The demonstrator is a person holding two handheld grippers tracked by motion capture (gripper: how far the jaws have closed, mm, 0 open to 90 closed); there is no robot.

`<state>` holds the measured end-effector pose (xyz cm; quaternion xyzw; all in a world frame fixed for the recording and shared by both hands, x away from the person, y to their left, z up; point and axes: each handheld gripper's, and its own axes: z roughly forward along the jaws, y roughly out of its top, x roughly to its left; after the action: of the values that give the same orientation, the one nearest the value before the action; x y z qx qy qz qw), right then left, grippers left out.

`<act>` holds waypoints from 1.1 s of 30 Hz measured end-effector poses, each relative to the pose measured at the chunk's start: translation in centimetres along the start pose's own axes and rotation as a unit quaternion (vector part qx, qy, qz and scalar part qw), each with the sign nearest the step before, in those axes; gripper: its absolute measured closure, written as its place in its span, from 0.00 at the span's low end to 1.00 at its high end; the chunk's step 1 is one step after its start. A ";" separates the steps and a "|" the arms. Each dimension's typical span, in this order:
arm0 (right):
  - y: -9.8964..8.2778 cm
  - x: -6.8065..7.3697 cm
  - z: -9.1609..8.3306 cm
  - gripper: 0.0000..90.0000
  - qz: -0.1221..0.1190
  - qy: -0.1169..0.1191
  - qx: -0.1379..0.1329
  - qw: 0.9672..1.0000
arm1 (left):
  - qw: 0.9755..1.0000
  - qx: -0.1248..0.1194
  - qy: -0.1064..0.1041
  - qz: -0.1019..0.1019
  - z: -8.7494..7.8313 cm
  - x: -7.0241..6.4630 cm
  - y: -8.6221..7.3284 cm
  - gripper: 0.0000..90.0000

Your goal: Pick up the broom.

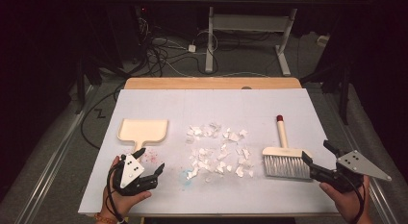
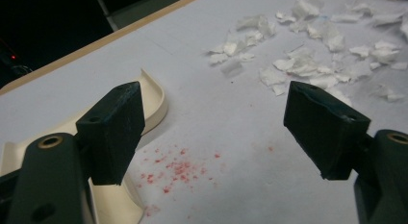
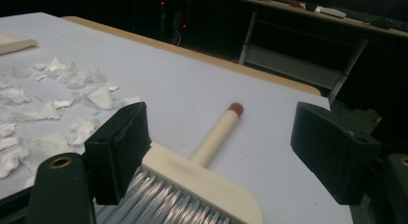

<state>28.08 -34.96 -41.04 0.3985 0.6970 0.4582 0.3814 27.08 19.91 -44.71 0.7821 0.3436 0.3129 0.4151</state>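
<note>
left gripper (image 1: pixel 155 173): jaws gaping wide, gripping nothing, hovering beside dustpan (image 1: pixel 143 130) near table's left edge | right gripper (image 1: pixel 315 167): jaws gaping, empty, nearing brush (image 1: pixel 286 161) by right edge

dustpan (image 1: pixel 143 130) left, paper scraps (image 1: pixel 219 151) between (mid-table) — brush (image 1: pixel 286 156) right

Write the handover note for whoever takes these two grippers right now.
Left gripper: open, holding nothing, beside the dustpan handle.
Right gripper: open, holding nothing, jaws at the right end of the brush head.
Things: paper scraps scattered mid-table between dustpan and brush; brush lies flat, its red-tipped handle pointing away from the person.
Done: nothing swept; dustpan looks empty.
Left: probably grip brush and dustpan, sweep scraps into the pan.
</note>
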 end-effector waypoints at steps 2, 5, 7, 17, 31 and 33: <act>-0.2 -0.2 0.1 0.24 -0.001 -0.002 0.005 1.000 | 1.000 0.000 -0.002 -0.002 0.2 0.0 0.0 0.24; -0.1 -0.5 0.1 0.24 0.009 -0.005 0.007 1.000 | 1.000 0.008 -0.005 0.000 0.7 -0.3 0.0 0.26; 0.0 -0.6 0.1 0.25 0.013 -0.014 0.012 1.000 | 1.000 0.026 -0.001 0.010 1.0 -0.5 -0.4 0.26; -0.5 -1.7 1.6 0.26 0.040 0.021 0.084 0.995 | 0.999 0.029 -0.010 0.026 0.6 -1.1 -0.5 0.26; 2.5 -2.1 12.8 0.37 0.069 0.035 0.282 0.956 | 0.998 0.048 -0.019 0.033 0.8 -1.5 -0.6 0.26; 2.6 -2.1 14.9 0.40 0.059 0.024 0.324 0.944 | 0.998 0.047 -0.020 0.033 0.9 -1.4 -0.6 0.26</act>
<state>42.78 -31.19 -42.56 0.5298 0.7920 0.2386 0.1872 26.81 18.61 -45.94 0.8178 0.3235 0.2946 0.3738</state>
